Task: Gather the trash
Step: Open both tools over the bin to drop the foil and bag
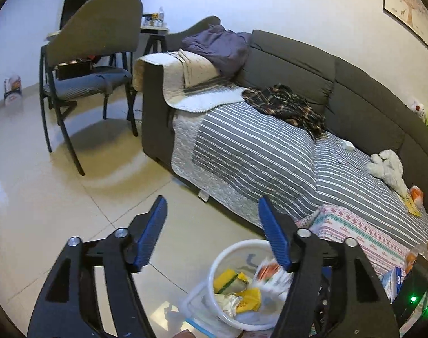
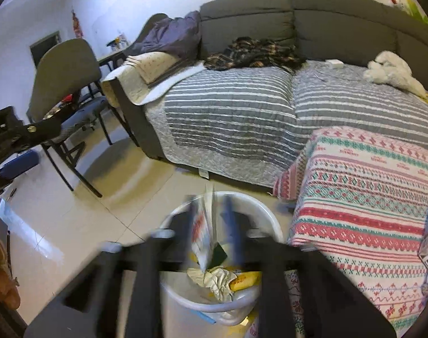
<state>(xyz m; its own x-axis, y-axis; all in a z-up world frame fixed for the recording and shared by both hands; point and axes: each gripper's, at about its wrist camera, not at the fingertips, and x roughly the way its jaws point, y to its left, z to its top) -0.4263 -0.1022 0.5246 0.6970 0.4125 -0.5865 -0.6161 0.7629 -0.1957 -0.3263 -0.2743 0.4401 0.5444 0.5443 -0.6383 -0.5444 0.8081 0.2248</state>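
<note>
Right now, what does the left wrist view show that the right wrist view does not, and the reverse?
Only the left wrist view: framed pictures on the wall, and the left gripper with open, empty jaws.
Only the right wrist view: a printed wrapper between the blurred jaws of the right gripper, above the bin.
Both: the white bin holding yellow trash, the grey sofa, the striped cover and the chair.

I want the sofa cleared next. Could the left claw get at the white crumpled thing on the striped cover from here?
Probably not without moving. The left claw is open and empty over the floor beside the white bucket; the white crumpled thing lies far along the sofa. Nothing blocks it.
</note>
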